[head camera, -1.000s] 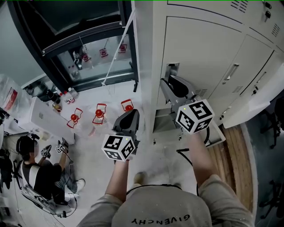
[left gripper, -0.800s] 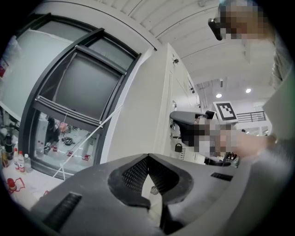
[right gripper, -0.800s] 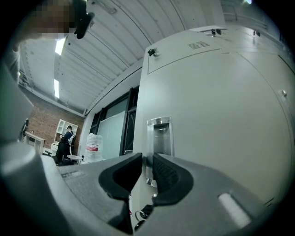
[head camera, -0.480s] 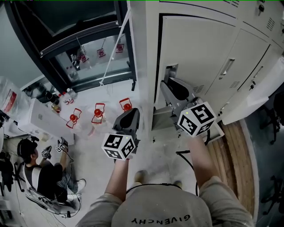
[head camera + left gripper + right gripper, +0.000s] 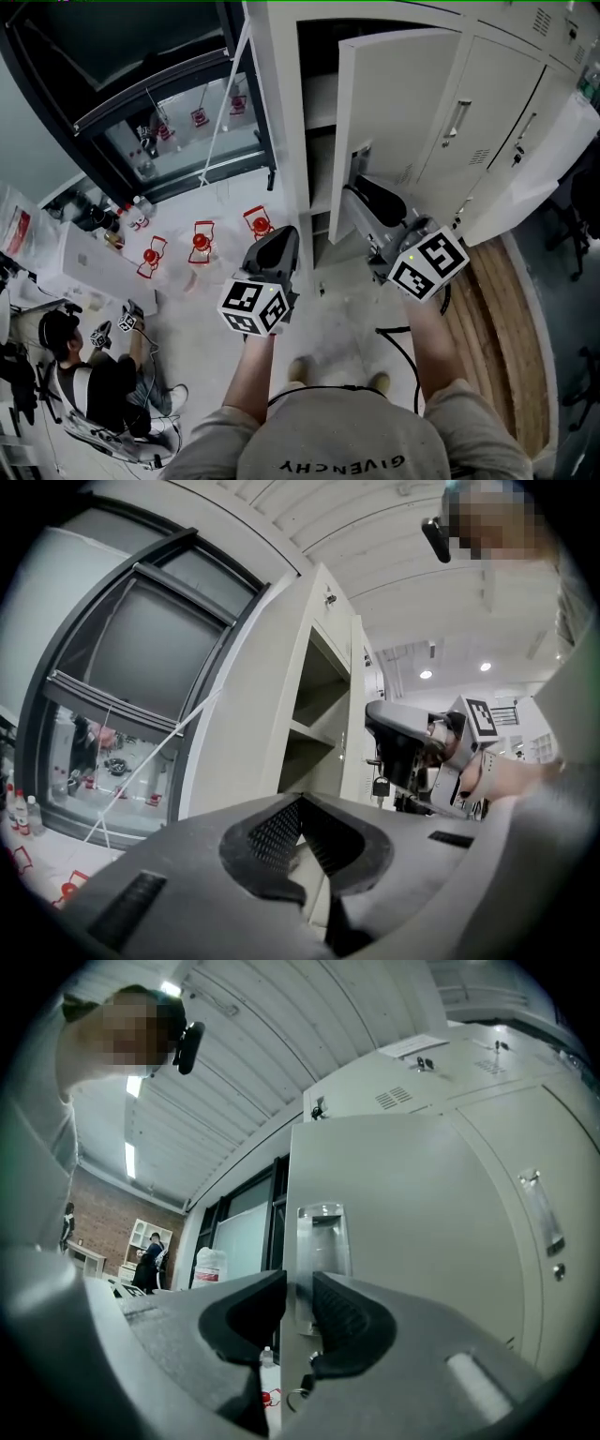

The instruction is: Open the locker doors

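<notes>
The tall white locker door (image 5: 403, 103) stands part open, and dark shelves (image 5: 319, 103) show behind it. My right gripper (image 5: 360, 190) is shut on the door's free edge just below the recessed handle (image 5: 362, 155). In the right gripper view the door's edge (image 5: 298, 1241) fills the gap between the pads of my right gripper (image 5: 300, 1283), beside the handle recess (image 5: 323, 1237); the jaws have just been opening a little. My left gripper (image 5: 281, 236) hovers left of the locker, shut on nothing. In the left gripper view its jaws (image 5: 300, 803) meet, facing the open compartment (image 5: 314, 714).
More closed locker doors (image 5: 483, 103) stand to the right, and another door (image 5: 530, 178) hangs open there. Red objects (image 5: 202, 239) sit on the floor below a dark-framed window (image 5: 178, 122). A seated person (image 5: 94, 380) is at lower left. Wooden boards (image 5: 497, 328) run along the right.
The locker door has swung from shut to part open, showing the shelves. My right gripper has moved with the door's edge. My left gripper has shifted slightly.
</notes>
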The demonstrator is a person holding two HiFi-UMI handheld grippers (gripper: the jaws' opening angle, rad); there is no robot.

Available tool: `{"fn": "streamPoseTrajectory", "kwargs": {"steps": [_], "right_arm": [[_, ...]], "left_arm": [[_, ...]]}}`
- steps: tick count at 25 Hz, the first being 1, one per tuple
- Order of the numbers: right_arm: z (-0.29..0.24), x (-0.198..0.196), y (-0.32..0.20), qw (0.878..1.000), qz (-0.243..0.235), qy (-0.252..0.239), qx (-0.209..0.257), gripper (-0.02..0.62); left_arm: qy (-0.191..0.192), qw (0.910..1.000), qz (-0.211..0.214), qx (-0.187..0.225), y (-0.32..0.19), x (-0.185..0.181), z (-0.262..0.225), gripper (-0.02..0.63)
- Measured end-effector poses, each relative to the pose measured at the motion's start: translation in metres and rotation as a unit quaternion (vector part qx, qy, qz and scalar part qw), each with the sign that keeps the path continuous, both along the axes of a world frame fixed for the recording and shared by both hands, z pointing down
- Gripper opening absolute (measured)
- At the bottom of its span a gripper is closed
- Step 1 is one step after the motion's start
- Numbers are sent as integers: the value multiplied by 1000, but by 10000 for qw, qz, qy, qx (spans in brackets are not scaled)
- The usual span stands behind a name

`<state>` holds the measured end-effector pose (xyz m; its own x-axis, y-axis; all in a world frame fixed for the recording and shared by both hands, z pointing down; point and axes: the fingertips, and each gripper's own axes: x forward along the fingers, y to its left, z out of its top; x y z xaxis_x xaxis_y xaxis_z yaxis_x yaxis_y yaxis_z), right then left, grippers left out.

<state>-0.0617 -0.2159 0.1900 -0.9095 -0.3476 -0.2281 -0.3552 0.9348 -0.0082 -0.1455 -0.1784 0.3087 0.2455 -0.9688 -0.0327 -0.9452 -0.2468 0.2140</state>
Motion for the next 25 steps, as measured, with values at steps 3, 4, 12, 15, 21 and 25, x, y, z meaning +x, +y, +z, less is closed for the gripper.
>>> {"fn": "streamPoseTrajectory", "kwargs": {"steps": [3, 4, 12, 15, 21, 25], "right_arm": [[-1, 21, 11, 9999, 41, -84, 124, 92], [-1, 29, 14, 9997, 76, -108, 181, 92], [-2, 102, 27, 9953, 845, -130, 452, 83], [-4, 125, 34, 9916, 1180, -80, 519, 88], [-5, 136, 48, 9833, 1695, 168, 639, 137], [-1, 136, 47, 9787, 1983, 167, 508, 151]], "left_arm": [[-9, 9999, 154, 24, -1, 12, -2, -2], [-16, 9998, 211, 32, -2, 16, -3, -2], [9, 9977, 679, 77, -10, 62, -6, -2], [14, 9961, 879, 104, -12, 81, -8, -2], [14, 9928, 1191, 138, -15, 106, -11, -2], [15, 9910, 1331, 173, -16, 113, -12, -2]]}}
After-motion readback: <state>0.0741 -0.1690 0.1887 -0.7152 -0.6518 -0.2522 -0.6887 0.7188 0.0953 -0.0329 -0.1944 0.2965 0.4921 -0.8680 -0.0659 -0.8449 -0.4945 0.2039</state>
